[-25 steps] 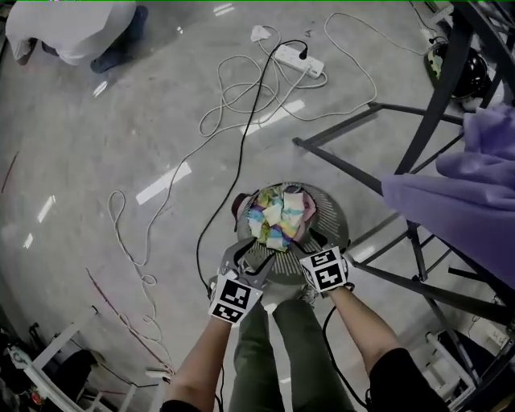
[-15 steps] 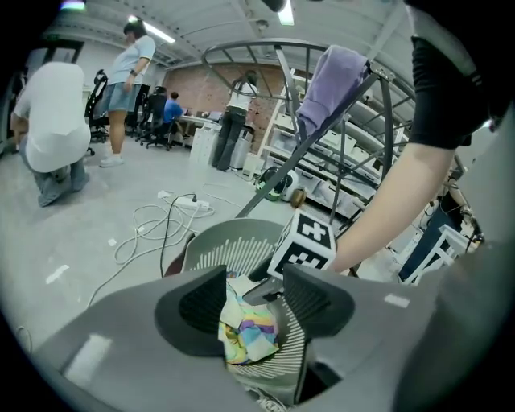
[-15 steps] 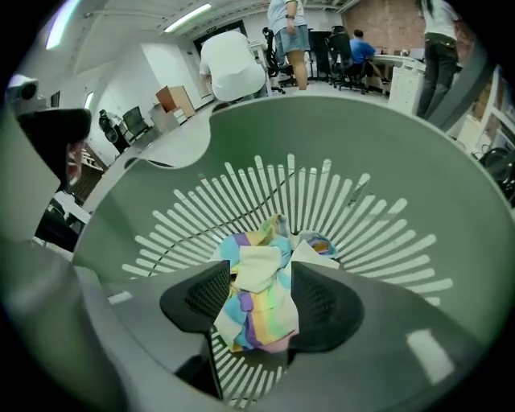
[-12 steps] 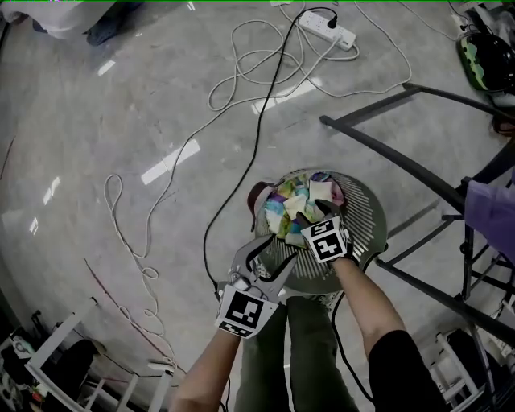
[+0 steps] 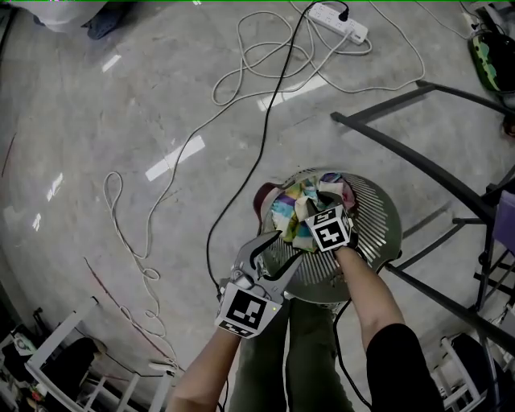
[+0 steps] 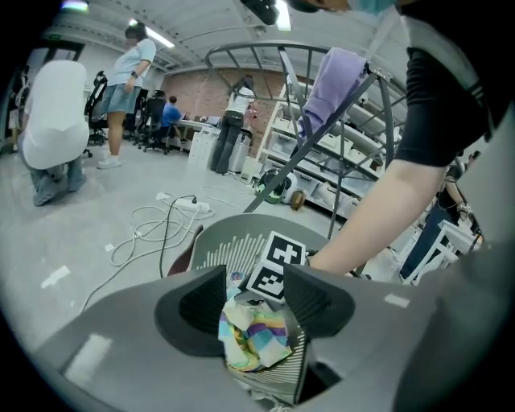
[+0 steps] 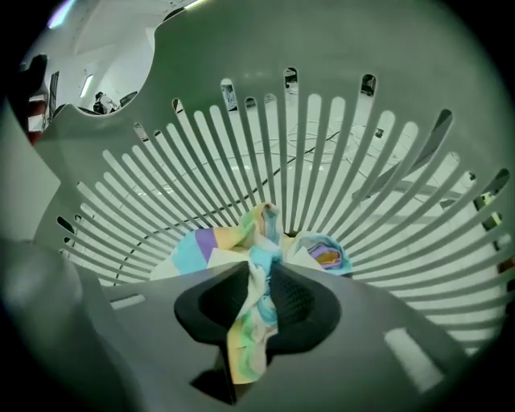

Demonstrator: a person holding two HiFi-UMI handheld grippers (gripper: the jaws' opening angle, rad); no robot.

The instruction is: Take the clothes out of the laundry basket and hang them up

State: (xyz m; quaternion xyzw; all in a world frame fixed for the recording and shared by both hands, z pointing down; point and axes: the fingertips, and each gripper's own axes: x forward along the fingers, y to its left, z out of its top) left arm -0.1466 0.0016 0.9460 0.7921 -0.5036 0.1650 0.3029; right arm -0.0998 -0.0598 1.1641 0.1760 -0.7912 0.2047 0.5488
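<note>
A round grey slatted laundry basket (image 5: 378,217) stands on the floor with a crumpled pastel multicoloured garment (image 5: 291,211) inside. My right gripper (image 5: 315,212) reaches down into the basket. Its jaws have just been closing and now pinch a fold of the garment (image 7: 211,245) between the pads (image 7: 259,302); the basket wall (image 7: 338,145) rises behind. My left gripper (image 5: 272,256) hovers over the basket's near rim, open with nothing between its jaws (image 6: 256,302). Beyond them lie the garment (image 6: 253,338) and the right gripper's marker cube (image 6: 278,265).
White and black cables and a power strip (image 5: 342,20) lie on the grey floor beyond the basket. A black metal rack frame (image 5: 418,165) stands at the right; a purple garment (image 6: 338,88) hangs on it. A dark red thing (image 5: 264,197) sits at the basket's left rim. People stand far off.
My right gripper has dropped from above the rim down into the basket and closed on the pastel garment. The left gripper has sunk a little towards the near rim.
</note>
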